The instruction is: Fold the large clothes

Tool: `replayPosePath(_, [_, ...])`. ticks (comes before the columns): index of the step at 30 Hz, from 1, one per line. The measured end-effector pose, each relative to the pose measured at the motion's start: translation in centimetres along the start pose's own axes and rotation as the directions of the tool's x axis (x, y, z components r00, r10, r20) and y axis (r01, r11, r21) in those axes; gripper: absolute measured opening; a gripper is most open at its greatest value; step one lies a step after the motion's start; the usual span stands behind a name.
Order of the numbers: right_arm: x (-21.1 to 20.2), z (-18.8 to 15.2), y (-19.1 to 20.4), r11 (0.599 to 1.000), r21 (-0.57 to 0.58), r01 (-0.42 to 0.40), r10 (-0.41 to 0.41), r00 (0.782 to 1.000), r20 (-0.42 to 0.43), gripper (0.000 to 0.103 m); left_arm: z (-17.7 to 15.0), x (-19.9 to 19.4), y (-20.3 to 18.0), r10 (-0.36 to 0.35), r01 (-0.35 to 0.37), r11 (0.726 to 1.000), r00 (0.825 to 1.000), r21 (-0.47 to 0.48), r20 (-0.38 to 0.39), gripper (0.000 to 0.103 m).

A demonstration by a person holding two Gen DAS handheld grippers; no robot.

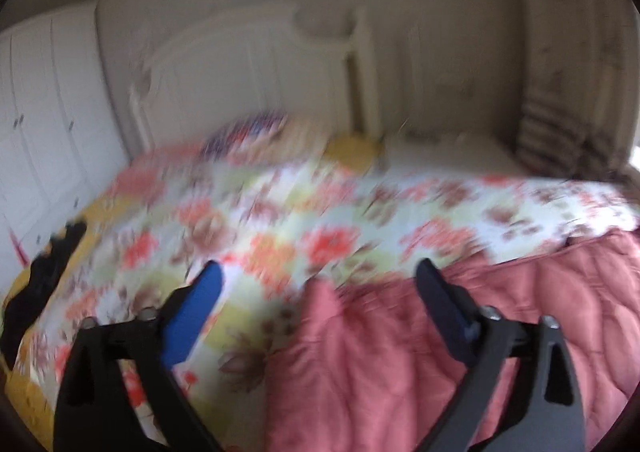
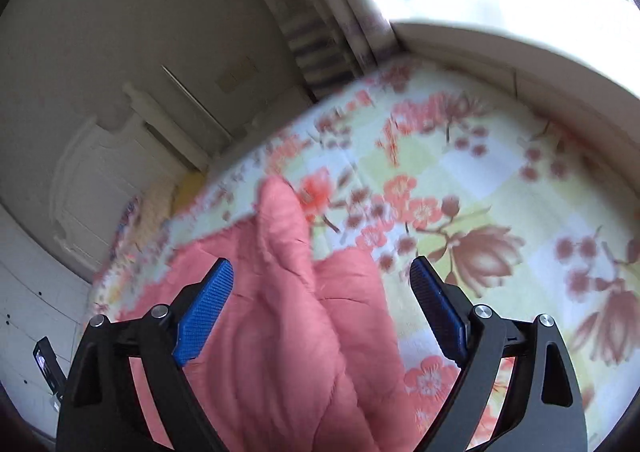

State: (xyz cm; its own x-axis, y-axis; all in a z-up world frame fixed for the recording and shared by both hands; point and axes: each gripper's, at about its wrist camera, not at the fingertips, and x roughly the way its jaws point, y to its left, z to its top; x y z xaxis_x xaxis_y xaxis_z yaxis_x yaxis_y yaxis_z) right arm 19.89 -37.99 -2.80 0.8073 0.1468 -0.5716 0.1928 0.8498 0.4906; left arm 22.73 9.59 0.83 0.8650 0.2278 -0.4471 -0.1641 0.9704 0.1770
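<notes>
Both our grippers stood wide apart with nothing pinched. Our left gripper (image 1: 318, 276) hung above the pink coat (image 1: 420, 364), which lay on the floral bed (image 1: 280, 211). Our right gripper (image 2: 322, 272) hovered over a raised fold of that coat (image 2: 288, 312); its pads (image 2: 204, 312) touched no cloth.

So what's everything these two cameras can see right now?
Quilted garment: one, pink, lying on the bed below both grippers.
Bedspread: one, floral, red and brown on pale green and white, covering the bed.
Headboard: one, white, at the bed's far end.
Dark cloth: one, black, at the bed's left edge.
Curtain: one, striped, by the window side.
Wardrobe: one, white, left of the bed.
Left gripper: black with blue pads, open, nothing held.
Right gripper: same, open.
</notes>
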Motion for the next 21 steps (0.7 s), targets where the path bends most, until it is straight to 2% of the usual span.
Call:
replayPosePath(2, [-2.8,-1.0,3.4,0.987,-0.153,-0.057,0.063,0.997,0.036,0.087,-0.3,-1.8,-2.9,0.008,-0.013,0.995,0.998,0.096,0.059,0.101])
replayPosePath(3, [-3.8,-1.9,5.2,0.970,-0.231,-0.077,0.089,0.995,0.043,0.087,-0.6,-2.0,-5.0,0.007,-0.015,0.987,0.999,0.163,0.053,0.101])
replayPosePath(4, [-4.6,-3.4,7.6,0.936,-0.338,-0.095,0.115,0.992,0.042,0.087,-1.0,-1.5,-6.7,-0.010,0.005,0.978,1.000,0.208,0.024,0.101])
replayPosePath(6, [-4.5,-6.0,11.0,0.877,-0.473,-0.087,0.111,0.994,0.023,0.087,-1.7,0.2,-8.6,-0.013,0.025,0.970,0.999,0.243,-0.052,0.101])
replayPosePath(7, [-3.9,-7.7,12.9,0.838,-0.540,-0.076,0.094,0.996,0.006,0.087,-2.5,2.0,-9.6,-0.002,0.034,0.966,0.992,0.257,-0.124,0.101])
replayPosePath(9, [-2.5,-10.0,15.4,0.788,-0.611,-0.078,0.075,0.997,-0.030,0.087,-4.1,4.9,-10.6,-0.017,0.080,0.962,0.972,0.262,-0.233,0.101])
replayPosePath(10, [-1.8,-10.7,16.1,0.773,-0.630,-0.076,0.062,0.997,-0.045,0.087,-4.6,6.4,-10.3,-0.051,0.116,0.968,0.959,0.222,-0.280,0.101])
replayPosePath(12, [1.7,-12.6,16.9,0.744,-0.666,-0.043,-0.063,0.989,-0.135,0.087,-4.3,7.5,-9.3,-0.096,0.151,0.977,0.941,0.151,-0.324,0.101])
replayPosePath(13, [3.2,-13.6,16.9,0.727,-0.686,-0.039,-0.091,0.984,-0.152,0.088,-4.3,8.0,-9.0,-0.118,0.169,0.978,0.931,0.122,-0.345,0.101])
replayPosePath(14, [4.0,-13.7,16.5,0.727,-0.685,-0.037,-0.086,0.986,-0.145,0.090,-4.4,8.2,-8.9,-0.123,0.173,0.978,0.928,0.117,-0.351,0.101])
replayPosePath(16, [4.9,-13.3,15.9,0.777,-0.627,-0.057,-0.073,0.981,-0.180,0.092,-4.6,8.1,-9.2,-0.113,0.166,0.978,0.932,0.129,-0.345,0.101])
replayPosePath(19, [3.4,-13.3,16.3,0.798,-0.603,-0.011,-0.099,0.984,-0.149,0.090,-4.7,8.1,-9.4,-0.104,0.158,0.978,0.935,0.136,-0.338,0.101])
replayPosePath(21, [0.4,-14.3,16.9,0.797,-0.602,-0.051,-0.020,0.994,-0.110,0.090,-4.7,7.8,-9.2,-0.104,0.157,0.978,0.936,0.136,-0.337,0.101])
